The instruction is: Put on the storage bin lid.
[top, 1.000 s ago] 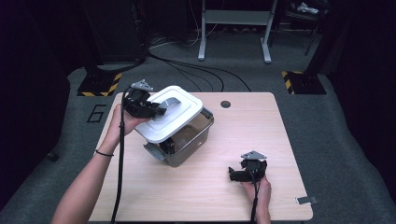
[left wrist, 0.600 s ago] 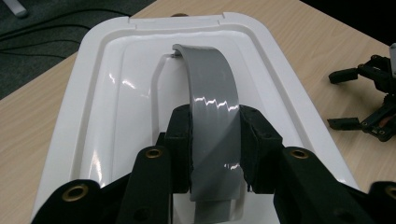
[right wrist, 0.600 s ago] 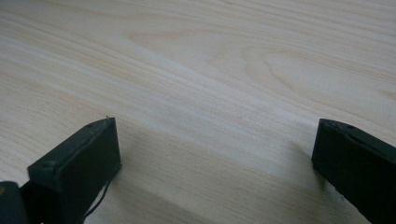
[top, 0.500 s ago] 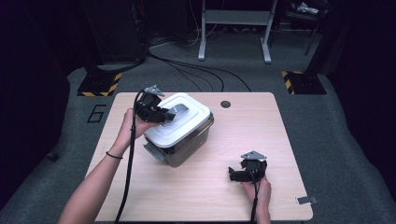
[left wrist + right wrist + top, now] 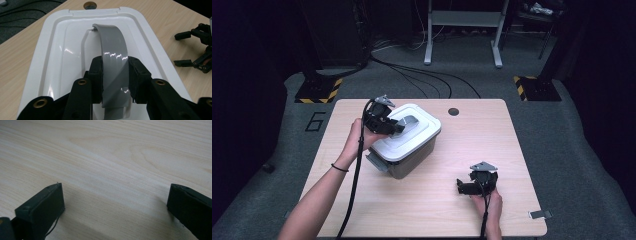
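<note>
On the table (image 5: 512, 140), left gripper (image 5: 115, 75) clamps the bin's grey handle (image 5: 113, 50); lifting remains; right gripper (image 5: 115, 202) rests open.

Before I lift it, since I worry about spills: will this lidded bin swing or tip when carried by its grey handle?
Probably steady: the left hand-held gripper clamps the grey handle near the lid's middle. The glossy handle may slip. The bin looks stiff and boxy.

Box (image 5: 404, 150) on table (image 5: 512, 150) (left part)
</note>
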